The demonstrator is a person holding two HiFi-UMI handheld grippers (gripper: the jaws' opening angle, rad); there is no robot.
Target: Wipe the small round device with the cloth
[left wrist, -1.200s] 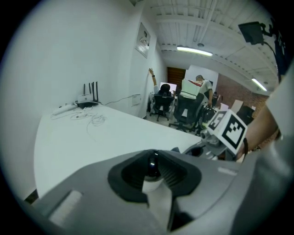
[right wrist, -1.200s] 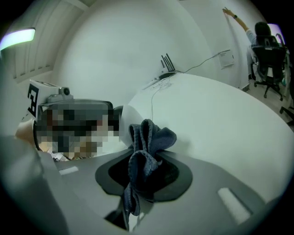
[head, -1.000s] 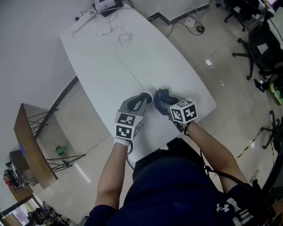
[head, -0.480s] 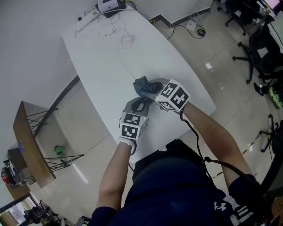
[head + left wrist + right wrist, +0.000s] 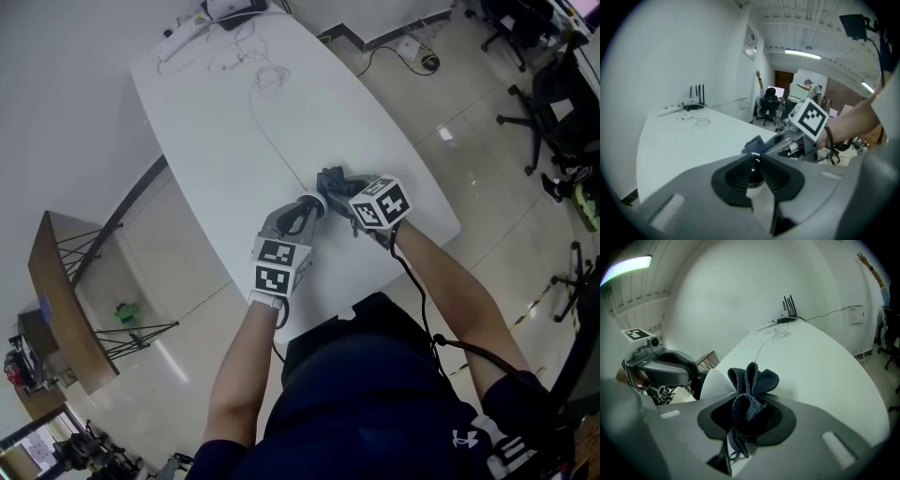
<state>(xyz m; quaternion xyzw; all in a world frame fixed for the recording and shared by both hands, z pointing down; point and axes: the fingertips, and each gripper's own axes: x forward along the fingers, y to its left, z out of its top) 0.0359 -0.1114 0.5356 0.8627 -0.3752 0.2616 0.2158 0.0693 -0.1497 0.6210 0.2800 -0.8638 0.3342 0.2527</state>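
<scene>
Left claw (image 5: 302, 214): shut tight on the small round device (image 5: 317, 201), a dark body with a pale rim, pinched between the black pads. The device sits just above the near end of the white tabletop (image 5: 225, 122), close to the edge by the person.

Right claw (image 5: 352, 197): narrow, clamped on a bunched dark blue cloth (image 5: 335, 180). Folds of the cloth stick out past the tips, and a loose end hangs below the pads.

The cloth is just beside the device, on its right in the head view. I cannot tell whether the two touch. The claws angle in toward each other.

Far end of the tabletop: a router (image 5: 230, 9) with upright antennas and a thin white cable (image 5: 267, 131) trailing toward the middle.
</scene>
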